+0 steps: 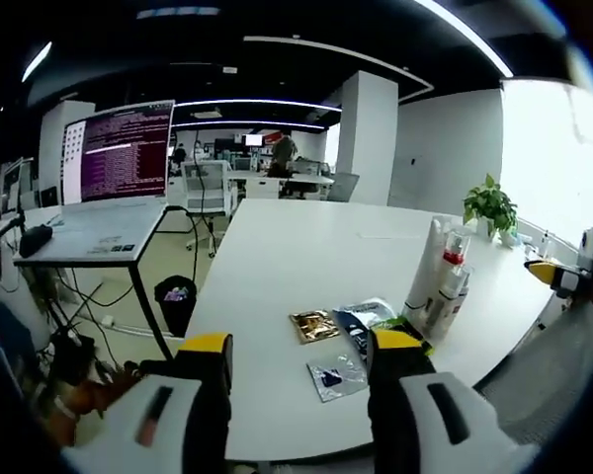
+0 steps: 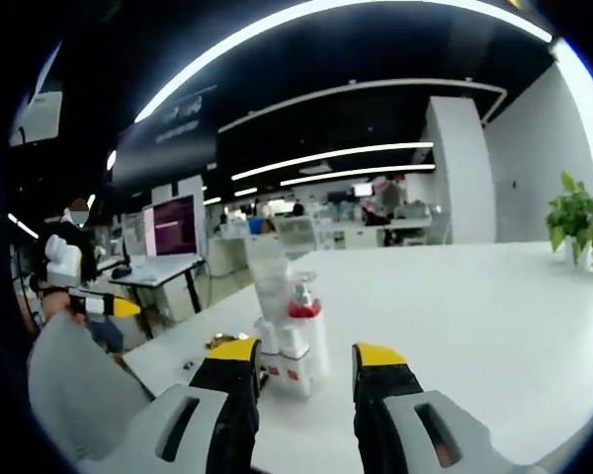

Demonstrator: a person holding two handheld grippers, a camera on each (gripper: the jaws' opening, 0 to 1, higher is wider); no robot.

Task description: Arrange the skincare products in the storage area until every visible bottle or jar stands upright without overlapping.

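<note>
Left gripper [image 1: 301, 357]: jaws spread, nothing between them – yellow tips above the near edge of the counter [image 1: 306, 257].
Sachets: a gold sachet [image 1: 314, 324] lies flat just beyond the left jaws; a silver one [image 1: 334, 376] with a dark patch lies between the tips, nearer the edge; a blue-and-white pack [image 1: 361, 318] is beside the right tip.
Bottles, left gripper view: a cluster stands upright to the right – a tall white tube [image 1: 427, 267] and a red-collared pump bottle [image 1: 449, 288] close together, touching or overlapping in the picture.
Right gripper [image 2: 306, 367]: jaws spread and empty, tips low over the counter [image 2: 474, 306].
Bottles, right gripper view: the cluster stands just past the left tip – small white bottles [image 2: 287, 360] with red labels in front, the red-collared pump [image 2: 304, 316] behind them, a tall pale tube [image 2: 269, 272] at the back. All upright, packed tight.
Other gripper: the right one shows at the right edge of the left gripper view [image 1: 563, 276]; the left one at the left of the right gripper view [image 2: 104, 304], over a grey sleeve [image 2: 74, 380].
Farther out: a potted plant [image 1: 491, 207] at the far side of the counter; a monitor [image 1: 119, 150] on another desk.
</note>
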